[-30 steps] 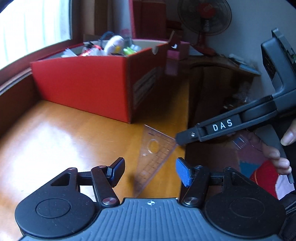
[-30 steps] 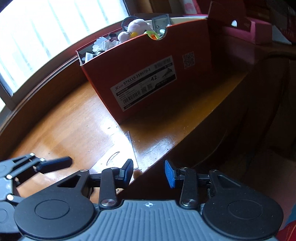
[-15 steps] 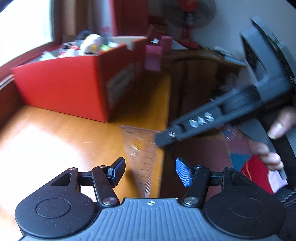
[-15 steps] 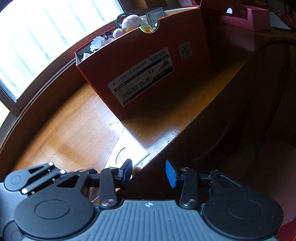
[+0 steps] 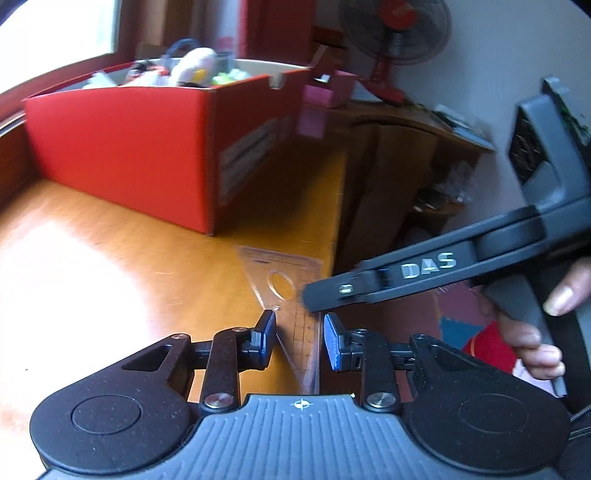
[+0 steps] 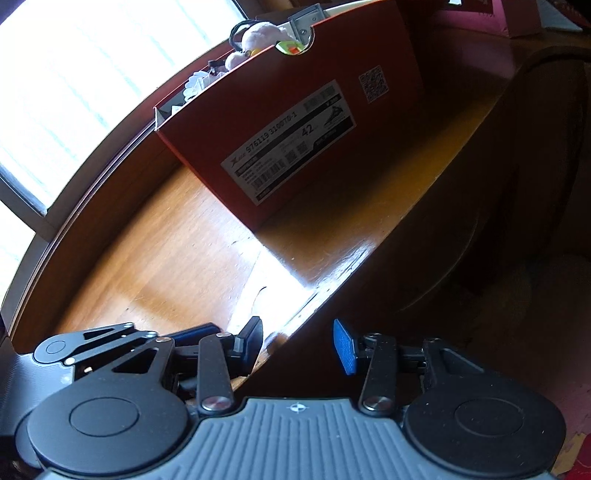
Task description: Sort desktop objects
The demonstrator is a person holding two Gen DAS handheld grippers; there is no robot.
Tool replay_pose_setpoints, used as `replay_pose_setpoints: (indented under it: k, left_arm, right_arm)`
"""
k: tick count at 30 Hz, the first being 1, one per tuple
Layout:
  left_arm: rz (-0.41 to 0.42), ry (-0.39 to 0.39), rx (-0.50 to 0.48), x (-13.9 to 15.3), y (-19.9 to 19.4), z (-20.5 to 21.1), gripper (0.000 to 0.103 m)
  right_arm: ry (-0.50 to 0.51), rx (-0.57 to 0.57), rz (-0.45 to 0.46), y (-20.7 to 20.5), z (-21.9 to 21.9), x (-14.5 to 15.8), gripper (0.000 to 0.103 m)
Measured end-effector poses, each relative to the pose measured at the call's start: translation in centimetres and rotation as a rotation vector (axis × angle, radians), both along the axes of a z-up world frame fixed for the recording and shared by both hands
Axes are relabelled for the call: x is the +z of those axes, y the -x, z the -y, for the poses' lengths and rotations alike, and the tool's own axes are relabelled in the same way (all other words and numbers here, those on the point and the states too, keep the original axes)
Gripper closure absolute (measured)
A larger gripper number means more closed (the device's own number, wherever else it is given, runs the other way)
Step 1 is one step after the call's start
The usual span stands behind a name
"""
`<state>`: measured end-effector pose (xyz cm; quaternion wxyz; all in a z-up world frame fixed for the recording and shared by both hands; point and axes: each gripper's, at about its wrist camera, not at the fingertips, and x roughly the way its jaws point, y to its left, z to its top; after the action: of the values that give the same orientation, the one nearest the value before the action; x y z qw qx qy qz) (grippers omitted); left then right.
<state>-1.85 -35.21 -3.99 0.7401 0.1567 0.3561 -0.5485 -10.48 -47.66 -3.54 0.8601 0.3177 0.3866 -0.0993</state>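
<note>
A clear plastic triangle ruler (image 5: 288, 291) lies flat on the wooden desk (image 5: 110, 280), along its right edge. Its narrow end reaches between the fingers of my left gripper (image 5: 299, 338), which is open and low over the desk. A finger of my right gripper (image 5: 406, 273) comes in from the right, and its tip sits at the ruler's outer edge. In the right wrist view the ruler (image 6: 273, 284) shows as a bright glare just ahead of my open right gripper (image 6: 299, 343), which straddles the desk edge. The red shoebox (image 5: 122, 147) stands behind, filled with several small items.
The shoebox's labelled end (image 6: 295, 147) faces the right gripper. A window runs along the desk's far left side. Right of the desk edge there is a drop to the floor, a dark cabinet (image 5: 399, 177) and a red fan (image 5: 395, 33). A hand (image 5: 535, 347) holds the right gripper.
My left gripper has moved up to the ruler, whose narrow end now lies between its fingers. The right gripper has come closer to the ruler's outer edge. Both stayed open.
</note>
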Motion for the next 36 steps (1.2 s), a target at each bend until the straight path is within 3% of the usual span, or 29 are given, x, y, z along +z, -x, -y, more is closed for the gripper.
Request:
replay_pose_setpoints:
  k: [5,13,21,25,36]
  left_arm:
    - [0.019,-0.003,-0.031,0.1,0.7,0.0,0.072]
    - [0.017,-0.015,0.041,0.0,-0.8,-0.8,0.071]
    - [-0.009,0.001,-0.044,-0.2,0.4,0.2,0.072]
    - [-0.010,0.001,-0.053,-0.1,0.7,0.3,0.071]
    - [-0.001,0.007,-0.051,0.4,1.2,-0.7,0.068]
  right_arm:
    - [-0.009,-0.005,-0.003,0.2,0.1,-0.2,0.057]
    - [-0.074,0.007,0.009,0.2,0.0,-0.6,0.060]
    - [-0.112,-0.015,0.020,0.3,0.0,-0.4,0.065]
    - [-0.116,-0.003,0.037,0.3,-0.5,-0.1,0.082]
    - [-0.108,0.029,0.091,1.6,-1.1,1.7,0.098]
